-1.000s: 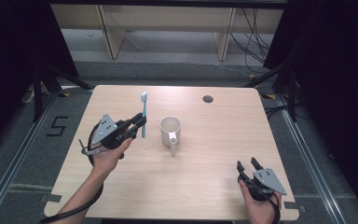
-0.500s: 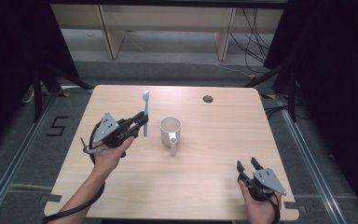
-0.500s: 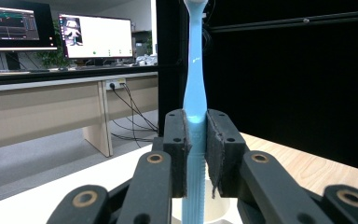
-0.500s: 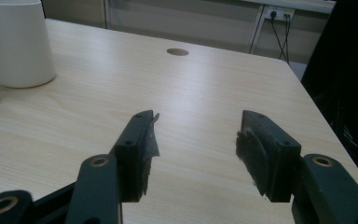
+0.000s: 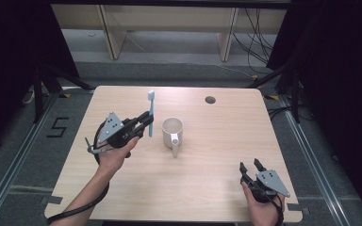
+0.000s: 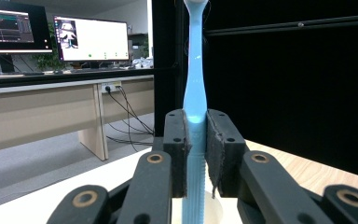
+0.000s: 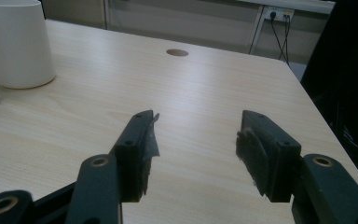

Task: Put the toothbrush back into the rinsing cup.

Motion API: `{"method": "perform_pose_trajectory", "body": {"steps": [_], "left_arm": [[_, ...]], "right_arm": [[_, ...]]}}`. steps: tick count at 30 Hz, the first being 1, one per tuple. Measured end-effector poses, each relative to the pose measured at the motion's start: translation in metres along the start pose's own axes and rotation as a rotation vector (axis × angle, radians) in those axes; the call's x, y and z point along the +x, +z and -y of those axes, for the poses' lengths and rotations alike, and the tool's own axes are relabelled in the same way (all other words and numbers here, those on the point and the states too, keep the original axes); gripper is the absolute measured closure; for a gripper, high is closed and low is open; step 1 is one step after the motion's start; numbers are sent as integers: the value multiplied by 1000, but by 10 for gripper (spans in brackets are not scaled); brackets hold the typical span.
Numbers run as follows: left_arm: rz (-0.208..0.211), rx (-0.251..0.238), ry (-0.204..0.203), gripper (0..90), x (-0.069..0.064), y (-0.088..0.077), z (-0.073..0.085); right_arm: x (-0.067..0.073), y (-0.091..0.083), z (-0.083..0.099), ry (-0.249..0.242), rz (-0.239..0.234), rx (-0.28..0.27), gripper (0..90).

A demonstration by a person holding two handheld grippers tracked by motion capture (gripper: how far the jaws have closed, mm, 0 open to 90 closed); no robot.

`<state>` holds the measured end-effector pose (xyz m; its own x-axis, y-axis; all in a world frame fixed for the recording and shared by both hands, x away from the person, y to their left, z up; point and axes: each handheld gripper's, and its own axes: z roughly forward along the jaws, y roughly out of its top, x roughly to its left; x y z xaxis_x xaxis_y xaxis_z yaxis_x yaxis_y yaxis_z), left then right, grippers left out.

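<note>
Toothbrush point(image 5: 150, 113) is held upright in the shut left tongs point(image 5: 139, 126), ready for the cup point(image 5: 172, 131) mid-tabletop. Right tongs point(image 5: 250, 168) are kept open, empty, near the front right corner.

High view looks down on the table point(image 5: 207, 188); gripper views sit low, close; mug point(image 5: 172, 128) probably shared.

The mug point(image 5: 172, 131) stands mid-bench point(image 5: 207, 188); the toothbrush point(image 5: 151, 113) is upright just left of it; a hole point(image 5: 210, 100) lies behind.
</note>
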<state>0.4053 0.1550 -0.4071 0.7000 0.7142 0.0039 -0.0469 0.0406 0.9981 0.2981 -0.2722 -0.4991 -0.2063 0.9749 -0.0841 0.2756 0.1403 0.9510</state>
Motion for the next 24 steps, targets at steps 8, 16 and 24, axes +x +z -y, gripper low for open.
{"method": "perform_pose_trajectory", "body": {"steps": [8,16,24], "left_arm": [[7,-5,-1,781,-2,5,-2],[11,-7,-10,781,-4,8,-1],[16,-16,-9,781,-6,12,-4]], "right_arm": [[2,0,0,13,6,-2,465],[0,0,0,2,-1,-7,465],[1,0,0,11,-8,-5,465]]}}
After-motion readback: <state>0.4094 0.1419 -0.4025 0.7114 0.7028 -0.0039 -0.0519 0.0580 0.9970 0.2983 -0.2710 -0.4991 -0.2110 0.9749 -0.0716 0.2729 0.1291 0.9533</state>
